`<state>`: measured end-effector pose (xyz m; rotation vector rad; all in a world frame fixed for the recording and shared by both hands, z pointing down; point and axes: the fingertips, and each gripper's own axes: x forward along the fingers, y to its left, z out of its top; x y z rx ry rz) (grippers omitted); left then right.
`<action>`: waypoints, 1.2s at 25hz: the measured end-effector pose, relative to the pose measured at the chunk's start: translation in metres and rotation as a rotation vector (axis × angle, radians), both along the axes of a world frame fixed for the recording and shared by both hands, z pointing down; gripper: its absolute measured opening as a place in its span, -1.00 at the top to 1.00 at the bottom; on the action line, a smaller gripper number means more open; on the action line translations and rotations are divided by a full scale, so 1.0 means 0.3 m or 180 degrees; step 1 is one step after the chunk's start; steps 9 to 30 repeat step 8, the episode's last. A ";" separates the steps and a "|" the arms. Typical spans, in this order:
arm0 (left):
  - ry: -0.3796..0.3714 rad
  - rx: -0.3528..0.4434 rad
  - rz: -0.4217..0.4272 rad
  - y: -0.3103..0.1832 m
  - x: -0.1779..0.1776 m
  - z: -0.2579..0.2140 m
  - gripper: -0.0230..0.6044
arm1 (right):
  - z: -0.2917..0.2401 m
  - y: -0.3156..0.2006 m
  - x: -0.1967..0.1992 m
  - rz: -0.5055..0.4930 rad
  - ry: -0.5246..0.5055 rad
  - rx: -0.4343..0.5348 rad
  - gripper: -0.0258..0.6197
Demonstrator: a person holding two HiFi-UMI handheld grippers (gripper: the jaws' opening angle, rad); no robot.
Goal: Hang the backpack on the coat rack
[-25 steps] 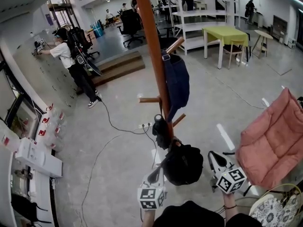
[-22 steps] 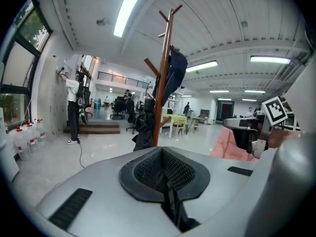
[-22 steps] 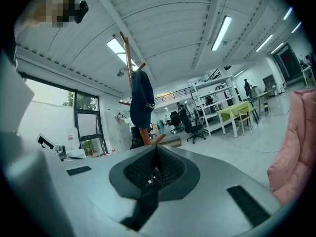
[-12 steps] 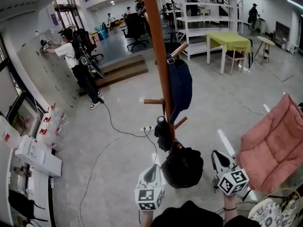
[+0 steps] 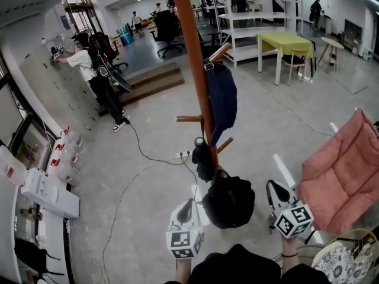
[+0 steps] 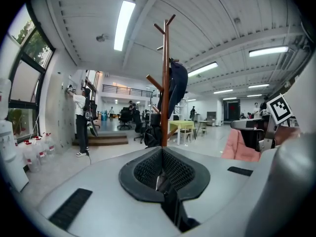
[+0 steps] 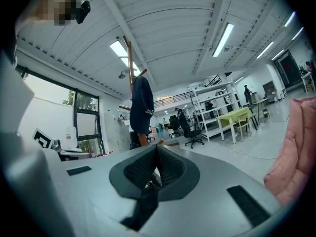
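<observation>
Left tongs (image 6: 160, 177) were pressed together, pinching a black strap (image 6: 172, 209). Right tongs (image 7: 154, 169) likewise pinched a strap (image 7: 143, 206). The backpack (image 5: 230, 201) hung between them.

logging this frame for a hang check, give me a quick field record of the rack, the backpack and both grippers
coat rack: wooden pole, upright, with pegs angled upward
backpack: black, low against the pole; which peg bears it cannot be told
also on rack: navy garment hanging from an upper peg
left gripper: jaws together, nothing between them, apart from the backpack on its left
right gripper: jaws together, nothing between them, apart from the backpack on its right
nearby: pink padded seat to the right
</observation>
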<state>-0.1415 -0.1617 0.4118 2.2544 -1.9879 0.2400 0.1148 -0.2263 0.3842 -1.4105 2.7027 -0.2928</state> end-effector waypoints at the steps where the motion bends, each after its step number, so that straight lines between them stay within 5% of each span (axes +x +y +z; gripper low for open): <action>1: 0.0008 -0.0006 -0.0002 0.002 0.001 0.000 0.87 | -0.001 0.002 0.001 -0.0002 0.0007 0.0004 0.88; 30: -0.0002 -0.0007 -0.0001 0.010 0.001 0.001 0.87 | -0.008 0.009 0.007 0.0027 -0.0050 0.0004 0.88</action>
